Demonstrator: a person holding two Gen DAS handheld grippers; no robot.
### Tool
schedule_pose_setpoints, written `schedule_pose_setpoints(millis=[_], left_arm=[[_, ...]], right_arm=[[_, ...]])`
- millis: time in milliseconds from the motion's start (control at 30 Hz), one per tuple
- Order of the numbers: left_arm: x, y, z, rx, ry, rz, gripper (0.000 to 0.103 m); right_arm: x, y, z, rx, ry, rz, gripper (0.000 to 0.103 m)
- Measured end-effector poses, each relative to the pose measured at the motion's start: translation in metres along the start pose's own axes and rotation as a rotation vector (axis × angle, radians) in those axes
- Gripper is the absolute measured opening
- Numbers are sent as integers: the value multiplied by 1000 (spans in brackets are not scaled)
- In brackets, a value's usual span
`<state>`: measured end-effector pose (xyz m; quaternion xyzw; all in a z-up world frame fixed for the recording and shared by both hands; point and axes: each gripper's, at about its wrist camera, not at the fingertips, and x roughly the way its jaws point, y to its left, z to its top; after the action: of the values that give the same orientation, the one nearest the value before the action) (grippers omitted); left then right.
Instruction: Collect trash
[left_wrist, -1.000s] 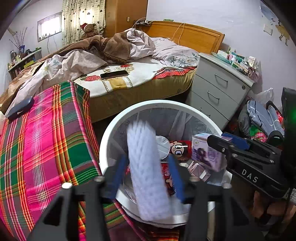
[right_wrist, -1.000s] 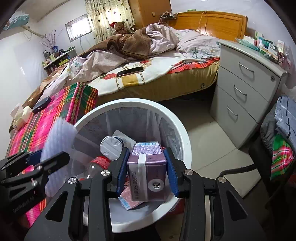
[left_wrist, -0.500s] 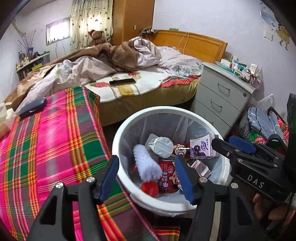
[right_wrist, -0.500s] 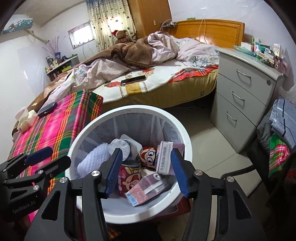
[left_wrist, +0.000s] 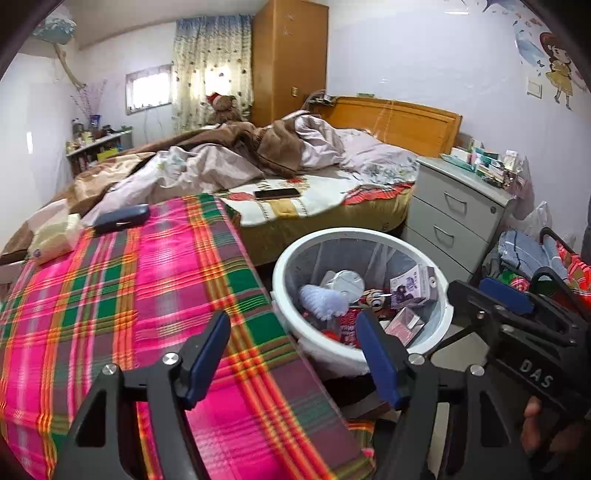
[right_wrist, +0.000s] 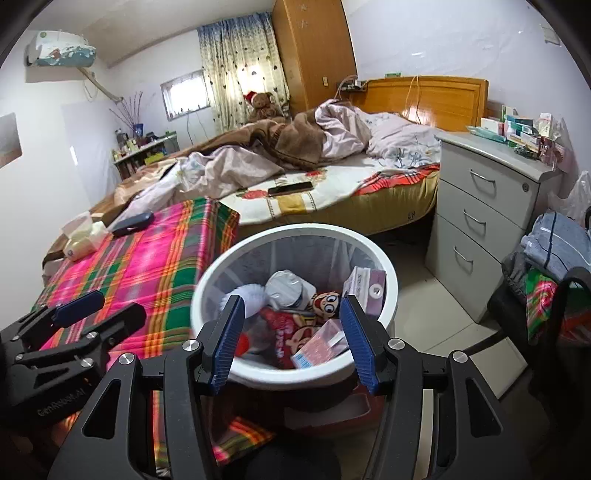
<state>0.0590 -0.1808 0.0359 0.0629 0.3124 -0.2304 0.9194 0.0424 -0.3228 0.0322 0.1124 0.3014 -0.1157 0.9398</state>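
Observation:
A white trash bin (left_wrist: 288, 254) (right_wrist: 391, 273) stands on the floor beside the plaid-covered table. Inside lie a white foam net (left_wrist: 323, 299) (right_wrist: 245, 295), a purple carton (left_wrist: 413, 286) (right_wrist: 365, 286), a red cartoon wrapper (right_wrist: 291, 332) and a white lid (right_wrist: 286, 290). My left gripper (left_wrist: 293, 354) is open and empty over the table edge, left of the bin. My right gripper (right_wrist: 291, 341) is open and empty above the bin's near rim. Each gripper shows in the other's view, the right one (left_wrist: 517, 321) and the left one (right_wrist: 74, 321).
The pink and green plaid cloth (left_wrist: 129, 295) carries a dark case (left_wrist: 120, 218) and a tissue pack (left_wrist: 55, 236). A bed with a phone (left_wrist: 277, 193) lies behind. A grey drawer unit (right_wrist: 480, 210) and a chair with clothes (right_wrist: 554, 266) stand at right.
Both grippers opened and dropped the foam net and the purple carton into the bin, then drew back and up. The left gripper shifted left over the table.

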Motion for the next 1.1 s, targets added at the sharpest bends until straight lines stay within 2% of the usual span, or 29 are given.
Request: schedule_pose_setpoints(millis=[67, 167, 300, 467, 633, 1100], left_arm=[[-9, 2, -5, 0, -19, 19, 73], [-20, 6, -13, -16, -29, 6, 73], [-34, 8, -22, -15, -65, 60, 73], [-47, 11, -34, -26, -93, 71, 73], [-52, 12, -45, -26, -94, 82, 73], [-58, 9, -52, -23, -99, 119, 73]], right_arm=[[-6, 5, -3, -5, -15, 1, 56], [-16, 12, -10, -10, -44, -5, 56], [-25, 17, -21, -4, -74, -14, 56], [-36, 24, -34, -6, -103, -22, 56], [-40, 25, -41, -5, -132, -41, 56], [-45, 29, -51, 14, -138, -32, 56]])
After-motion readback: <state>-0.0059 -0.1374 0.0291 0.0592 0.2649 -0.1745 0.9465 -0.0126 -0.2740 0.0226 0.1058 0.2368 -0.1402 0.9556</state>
